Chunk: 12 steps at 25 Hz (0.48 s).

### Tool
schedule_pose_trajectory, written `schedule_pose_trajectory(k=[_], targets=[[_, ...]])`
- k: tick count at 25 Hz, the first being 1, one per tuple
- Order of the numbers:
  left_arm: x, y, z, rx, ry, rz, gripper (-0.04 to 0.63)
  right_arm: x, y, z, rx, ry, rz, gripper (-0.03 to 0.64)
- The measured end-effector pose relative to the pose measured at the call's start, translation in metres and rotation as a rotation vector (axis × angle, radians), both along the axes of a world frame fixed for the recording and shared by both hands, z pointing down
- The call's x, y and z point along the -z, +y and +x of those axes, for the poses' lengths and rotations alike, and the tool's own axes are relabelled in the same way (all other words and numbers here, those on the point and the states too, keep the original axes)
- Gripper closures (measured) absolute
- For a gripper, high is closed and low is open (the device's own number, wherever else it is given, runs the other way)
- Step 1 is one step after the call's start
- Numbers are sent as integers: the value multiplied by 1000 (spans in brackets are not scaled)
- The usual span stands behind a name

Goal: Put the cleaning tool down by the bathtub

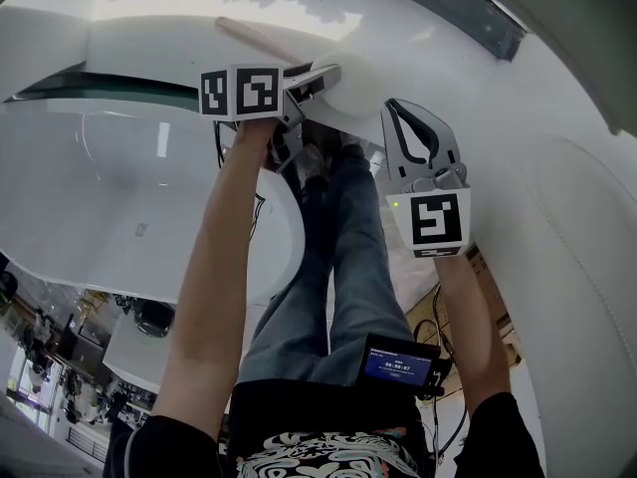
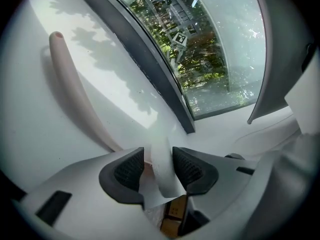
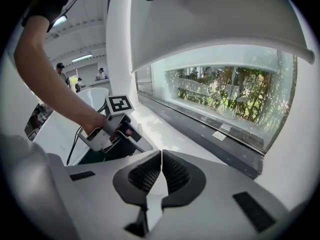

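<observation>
Two fingers [image 2: 129, 170] of my left gripper [image 2: 159, 158] stand spread. The pale near end of the cleaning tool [image 2: 71, 86] sits between them, loose on one side and not clamped. My right gripper [image 3: 161, 156] is pressed together on nothing. The tool's long curved handle lies on the white ledge [image 2: 120, 69] below the window [image 2: 210, 49], beside the bathtub [image 1: 109, 187]. Judgement: light, stiff, smooth, likely slippery. Take hold across the narrow near end
</observation>
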State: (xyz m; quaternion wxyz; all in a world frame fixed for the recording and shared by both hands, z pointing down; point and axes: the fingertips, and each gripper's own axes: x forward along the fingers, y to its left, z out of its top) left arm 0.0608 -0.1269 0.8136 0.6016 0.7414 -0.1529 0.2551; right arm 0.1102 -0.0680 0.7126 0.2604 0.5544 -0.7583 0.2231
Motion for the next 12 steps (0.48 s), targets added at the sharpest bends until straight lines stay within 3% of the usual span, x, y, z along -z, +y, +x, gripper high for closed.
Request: schedule_pose_trajectory(k=[12], targets=[[11, -7, -10, -4, -60, 100, 408, 2, 3, 1, 11, 7, -3, 589]])
